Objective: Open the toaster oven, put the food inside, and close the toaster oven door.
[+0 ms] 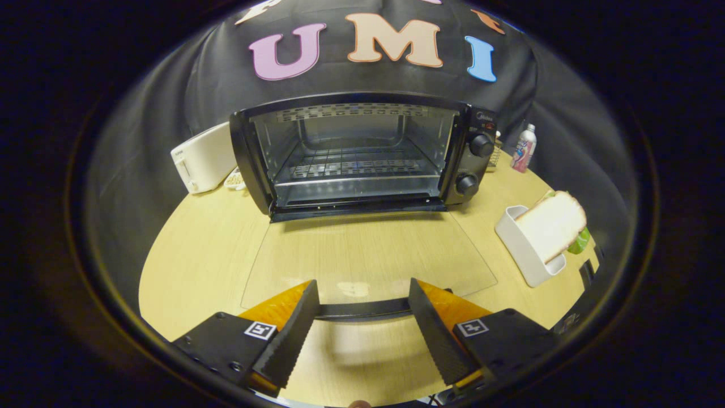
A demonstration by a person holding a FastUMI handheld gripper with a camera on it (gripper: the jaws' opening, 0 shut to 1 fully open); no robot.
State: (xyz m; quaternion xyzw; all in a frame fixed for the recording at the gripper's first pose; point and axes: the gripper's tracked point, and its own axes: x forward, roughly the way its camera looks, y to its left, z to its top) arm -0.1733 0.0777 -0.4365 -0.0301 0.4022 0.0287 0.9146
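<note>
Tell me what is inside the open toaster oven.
Inside the toaster oven I see a bare wire rack and no food. Its deepest corners stay unclear. The gripper is open over the door handle.

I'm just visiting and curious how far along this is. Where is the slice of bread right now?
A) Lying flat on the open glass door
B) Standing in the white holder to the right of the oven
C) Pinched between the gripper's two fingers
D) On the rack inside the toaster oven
B: the slice of bread stands in the white holder right of the toaster oven; the open gripper holds nothing.
</note>
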